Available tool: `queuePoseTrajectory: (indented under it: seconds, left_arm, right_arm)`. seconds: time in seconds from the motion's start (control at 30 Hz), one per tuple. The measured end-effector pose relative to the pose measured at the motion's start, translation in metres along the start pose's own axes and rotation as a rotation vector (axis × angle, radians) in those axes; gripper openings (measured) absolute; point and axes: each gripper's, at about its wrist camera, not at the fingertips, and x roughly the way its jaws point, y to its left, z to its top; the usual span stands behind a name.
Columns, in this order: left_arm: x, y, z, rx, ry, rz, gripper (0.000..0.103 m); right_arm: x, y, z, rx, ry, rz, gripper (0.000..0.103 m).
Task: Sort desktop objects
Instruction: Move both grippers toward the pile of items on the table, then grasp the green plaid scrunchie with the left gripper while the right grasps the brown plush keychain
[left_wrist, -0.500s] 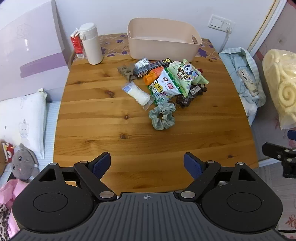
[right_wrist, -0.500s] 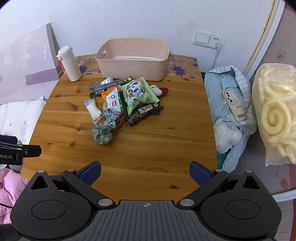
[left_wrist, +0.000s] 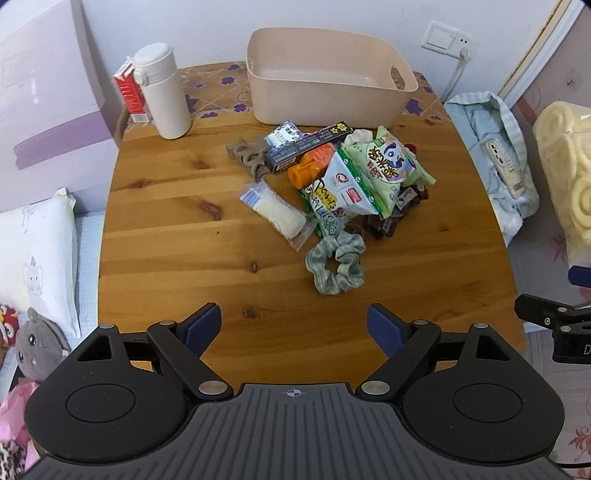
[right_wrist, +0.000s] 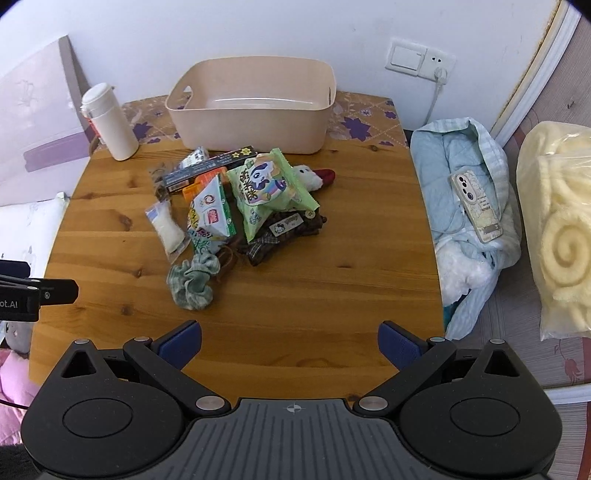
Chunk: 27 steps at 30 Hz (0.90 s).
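The wooden desk (left_wrist: 166, 258) carries a beige bin (left_wrist: 325, 88) at its far edge, against the wall. A white flask (left_wrist: 162, 92) stands upright at the far left corner, well apart from the bin. A heap of small items lies just in front of the bin: a green snack packet (left_wrist: 388, 166) on top, a white triangular packet (left_wrist: 340, 188) beside it, a dark slim box (left_wrist: 306, 146) behind. A green scrunchie (left_wrist: 336, 264) lies at the heap's near edge, closest to both tools. The left tool (left_wrist: 294, 325) hovers over the near desk edge, jaws spread wide, holding nothing. The right tool (right_wrist: 290, 341) likewise, wide apart and empty, the scrunchie (right_wrist: 192, 282) ahead and to its left.
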Motion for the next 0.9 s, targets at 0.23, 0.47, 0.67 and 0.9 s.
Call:
queuePoseTrajectory:
  seconds: [0.23, 0.47, 0.67, 0.9]
  left_arm:
    - [0.023, 0.004, 0.026, 0.034, 0.027, -0.017, 0.088]
    - [0.047, 0.003, 0.042, 0.046, 0.058, -0.022, 0.088]
    - [0.074, -0.002, 0.048, 0.032, 0.099, -0.04, 0.088]
    - [0.113, -0.011, 0.046, -0.021, 0.182, -0.012, 0.088]
  right_arm:
    - [0.017, 0.003, 0.016, 0.014, 0.005, -0.009, 0.103]
    - [0.049, -0.002, 0.026, 0.009, 0.03, -0.009, 0.103]
    - [0.085, -0.01, 0.036, 0.017, 0.056, 0.017, 0.103]
    - [0.135, -0.037, 0.051, 0.188, 0.132, 0.12, 0.102]
